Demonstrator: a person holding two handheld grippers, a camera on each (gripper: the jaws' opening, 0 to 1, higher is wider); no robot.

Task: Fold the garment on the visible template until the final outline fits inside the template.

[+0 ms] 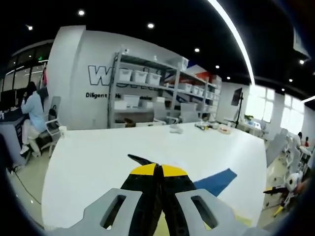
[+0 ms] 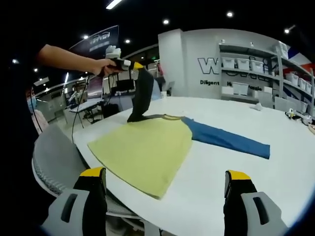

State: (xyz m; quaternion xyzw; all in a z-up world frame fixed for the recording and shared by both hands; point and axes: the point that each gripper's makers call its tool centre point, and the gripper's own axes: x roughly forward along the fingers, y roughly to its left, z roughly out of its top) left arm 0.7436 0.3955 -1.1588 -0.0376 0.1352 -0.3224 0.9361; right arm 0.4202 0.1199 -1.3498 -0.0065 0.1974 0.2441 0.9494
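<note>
A yellow garment (image 2: pixel 142 150) lies flat on the white table (image 2: pixel 275 182), its blue sleeve (image 2: pixel 229 139) stretched out to the right. Its other sleeve, dark (image 2: pixel 141 96), is lifted up off the table, and my left gripper (image 2: pixel 134 65), held by a person's hand, is shut on its end. In the left gripper view the jaws of my left gripper (image 1: pixel 157 169) are pressed together on dark cloth (image 1: pixel 140 160), with the blue sleeve (image 1: pixel 216 181) to the right on the table (image 1: pixel 98 162). My right gripper (image 2: pixel 166 174) hovers open over the garment's near hem, holding nothing.
A grey mesh chair (image 2: pixel 54 157) stands at the table's near-left edge. Small items (image 1: pixel 211 127) lie at the table's far side, with shelves of bins (image 1: pixel 147 93) behind. A person sits at a desk (image 1: pixel 32 115) to the left. More chairs (image 1: pixel 290 162) stand on the right.
</note>
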